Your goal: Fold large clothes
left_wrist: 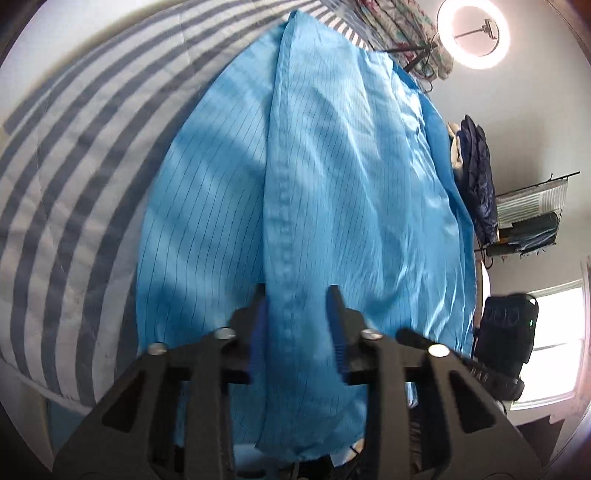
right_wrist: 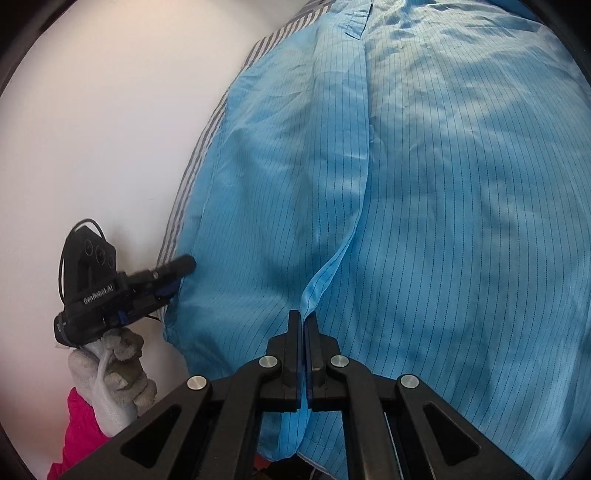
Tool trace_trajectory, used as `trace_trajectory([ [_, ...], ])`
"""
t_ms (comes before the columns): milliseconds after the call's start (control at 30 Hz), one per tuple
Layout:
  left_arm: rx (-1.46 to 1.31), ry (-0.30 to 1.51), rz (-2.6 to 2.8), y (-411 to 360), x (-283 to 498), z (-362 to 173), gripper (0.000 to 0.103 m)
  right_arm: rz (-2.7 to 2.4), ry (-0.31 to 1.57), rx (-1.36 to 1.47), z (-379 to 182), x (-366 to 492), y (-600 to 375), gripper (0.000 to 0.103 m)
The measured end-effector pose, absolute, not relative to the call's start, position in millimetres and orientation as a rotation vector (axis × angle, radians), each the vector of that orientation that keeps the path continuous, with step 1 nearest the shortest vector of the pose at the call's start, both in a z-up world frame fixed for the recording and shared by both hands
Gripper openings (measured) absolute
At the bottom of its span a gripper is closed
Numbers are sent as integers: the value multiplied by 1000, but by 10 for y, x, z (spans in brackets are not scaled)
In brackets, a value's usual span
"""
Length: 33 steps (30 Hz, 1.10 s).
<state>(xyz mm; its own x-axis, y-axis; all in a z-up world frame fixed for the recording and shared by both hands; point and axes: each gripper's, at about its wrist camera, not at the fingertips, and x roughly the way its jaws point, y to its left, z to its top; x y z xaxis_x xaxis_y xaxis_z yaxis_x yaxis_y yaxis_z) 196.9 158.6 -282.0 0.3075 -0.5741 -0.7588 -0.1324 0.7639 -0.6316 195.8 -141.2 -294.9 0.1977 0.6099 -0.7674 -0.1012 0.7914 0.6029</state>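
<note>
In the left wrist view, a large blue garment (left_wrist: 332, 177) with thin dark pinstripes lies spread lengthwise over a bed with a grey-and-white striped cover (left_wrist: 74, 177), its near hem hanging off the near edge. It seems laid flat so its edges can be gathered for a fold. A stitched band of the cloth runs from the far end straight down between the left tongs (left_wrist: 298, 295). These stand partly open with that band between them; the cloth fills the gap, but I cannot tell whether the pads really press on it. A ring lamp (left_wrist: 473, 33) glows at the far right.

In the right wrist view, the same garment fills the right side and the bed's striped edge shows along its left. The right tongs (right_wrist: 303, 318) are fully closed, pinching a raised fold of the near hem, likely to lift it. At the left, a gloved hand (right_wrist: 110, 369) holds the other tongs against the garment's left edge.
</note>
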Motion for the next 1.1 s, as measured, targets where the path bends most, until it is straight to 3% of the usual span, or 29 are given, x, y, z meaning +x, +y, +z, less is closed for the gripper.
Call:
trace_trajectory([
  [67,-638,1251,-303,1567,1908,-2809,5,524,1286,481,-2954,1960,-1418,0],
  [200,-549,1205,-251,1599,1845,-2675,0,532,1292,490,-2984,1969,-1386,0],
  [467,-465,1158,-136,1874,1879,-2454,0,602,1292,472,-2920,2001,-1008,0],
  [700,-453,1180,-77,2092,1886,-2567,0,643,1297,420,-2921,1995,-638,0],
  [1033,-412,1168,-93,1973,1862,-2584,0,585,1289,434,-2929,2040,-961,0],
  [1100,-427,1169,-91,1995,1849,-2561,4,594,1289,406,-2891,2058,-948,0],
])
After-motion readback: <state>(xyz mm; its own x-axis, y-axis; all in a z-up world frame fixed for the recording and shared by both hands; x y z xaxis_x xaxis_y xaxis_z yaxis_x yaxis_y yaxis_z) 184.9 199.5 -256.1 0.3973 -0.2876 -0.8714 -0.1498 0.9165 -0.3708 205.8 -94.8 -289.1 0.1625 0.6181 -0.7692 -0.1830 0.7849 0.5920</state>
